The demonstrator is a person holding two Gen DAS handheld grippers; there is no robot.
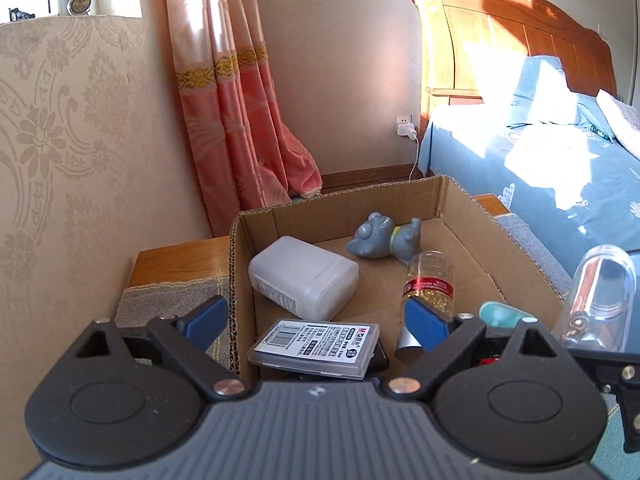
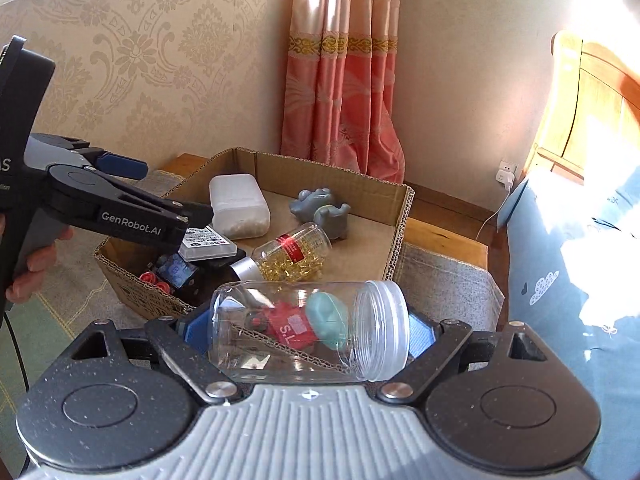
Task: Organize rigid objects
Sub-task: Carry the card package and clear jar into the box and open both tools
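Both views: left gripper point(image 1: 316, 320) jaws wide; right gripper point(image 2: 308, 330) clamps clear jar point(image 2: 312, 330).

A pink curtain point(image 1: 240, 92) is hanging beside the patterned wallpaper point(image 1: 60, 120). Sunlight is falling across the blue bedsheet point(image 1: 560, 168) and wooden headboard point(image 1: 520, 36); a white charger point(image 1: 406, 130) is sitting in the wall socket.

Clear jar point(image 2: 308, 332) held on its side above the box edge

In the cardboard box point(image 1: 460, 216) are seen a white container point(image 1: 302, 276), grey toy point(image 1: 384, 238), capsule bottle point(image 1: 428, 280) and flat case point(image 1: 314, 348).
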